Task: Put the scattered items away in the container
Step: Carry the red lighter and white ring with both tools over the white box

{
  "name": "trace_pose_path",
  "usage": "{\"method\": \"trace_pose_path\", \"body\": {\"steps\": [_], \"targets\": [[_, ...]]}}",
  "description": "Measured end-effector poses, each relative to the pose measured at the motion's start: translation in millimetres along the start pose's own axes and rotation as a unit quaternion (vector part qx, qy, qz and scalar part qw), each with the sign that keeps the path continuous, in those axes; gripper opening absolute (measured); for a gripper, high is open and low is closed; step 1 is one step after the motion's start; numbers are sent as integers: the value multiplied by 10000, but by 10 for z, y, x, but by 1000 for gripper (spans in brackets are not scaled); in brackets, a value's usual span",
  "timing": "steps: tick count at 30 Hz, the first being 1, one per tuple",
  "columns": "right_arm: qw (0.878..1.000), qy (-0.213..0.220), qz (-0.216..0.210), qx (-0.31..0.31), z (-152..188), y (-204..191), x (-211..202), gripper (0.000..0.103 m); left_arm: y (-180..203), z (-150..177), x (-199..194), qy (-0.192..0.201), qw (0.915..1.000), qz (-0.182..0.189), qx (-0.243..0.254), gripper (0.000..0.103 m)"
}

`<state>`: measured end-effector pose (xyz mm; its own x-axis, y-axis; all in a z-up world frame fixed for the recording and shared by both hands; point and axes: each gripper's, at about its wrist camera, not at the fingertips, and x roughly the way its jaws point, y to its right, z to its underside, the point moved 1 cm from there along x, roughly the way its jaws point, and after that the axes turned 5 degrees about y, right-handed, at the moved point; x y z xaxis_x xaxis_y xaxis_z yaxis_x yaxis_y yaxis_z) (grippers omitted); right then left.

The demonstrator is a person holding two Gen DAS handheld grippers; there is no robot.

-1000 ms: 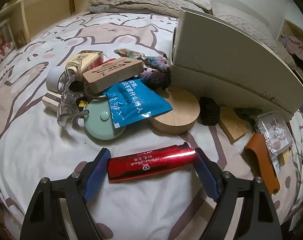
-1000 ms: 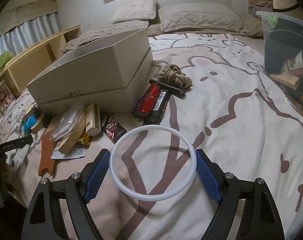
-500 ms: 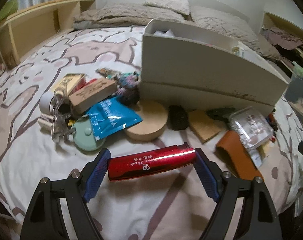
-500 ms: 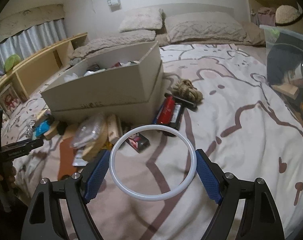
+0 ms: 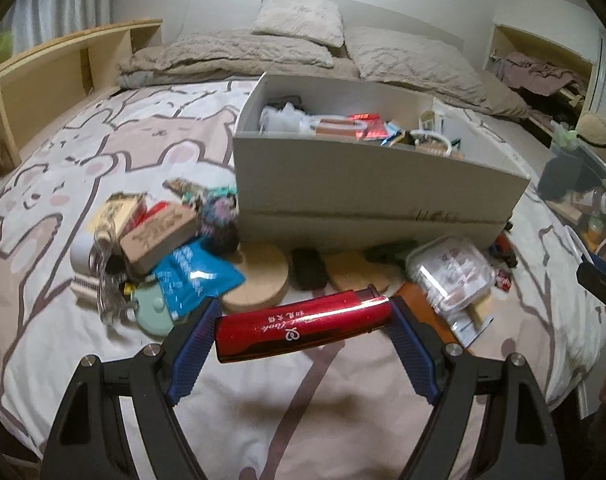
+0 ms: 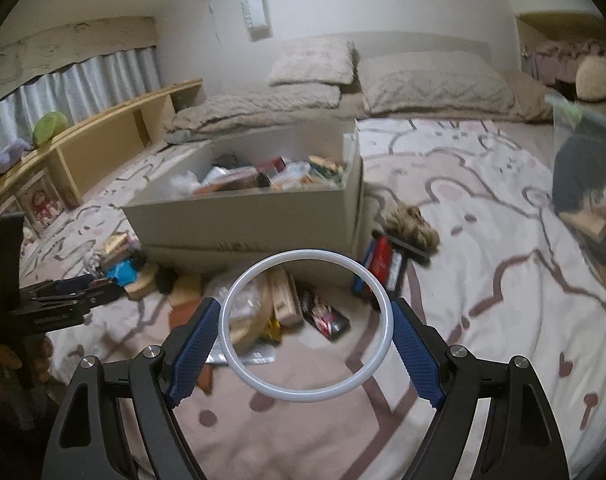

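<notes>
Red tube (image 5: 303,330) crosswise between raised jaws

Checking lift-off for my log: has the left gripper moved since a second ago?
Yes. The left gripper, shut on the red tube, has risen: the white box now shows its contents.

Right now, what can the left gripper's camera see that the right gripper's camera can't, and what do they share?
Only the left wrist view shows the left gripper clamping a red tube, plus a blue packet on the bed. Only the right wrist view shows the right gripper holding a white ring and a brown rope bundle. Both show the white box, already holding items, and the clutter before it.
</notes>
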<state>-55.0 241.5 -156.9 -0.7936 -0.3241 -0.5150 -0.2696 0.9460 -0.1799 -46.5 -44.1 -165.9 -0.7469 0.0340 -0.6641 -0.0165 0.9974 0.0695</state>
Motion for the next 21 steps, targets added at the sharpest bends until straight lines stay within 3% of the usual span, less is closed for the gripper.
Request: {"method": "trace_pose_path", "body": {"steps": [10,21], "targets": [[9987,483,-93,-133,-337,-139,-81,85,131,-499,-81,407,9988,240,98,84],[9969,729,-278,-109,-704,-185,13,85,270,-916,49,650,9969,447,26,84]]}}
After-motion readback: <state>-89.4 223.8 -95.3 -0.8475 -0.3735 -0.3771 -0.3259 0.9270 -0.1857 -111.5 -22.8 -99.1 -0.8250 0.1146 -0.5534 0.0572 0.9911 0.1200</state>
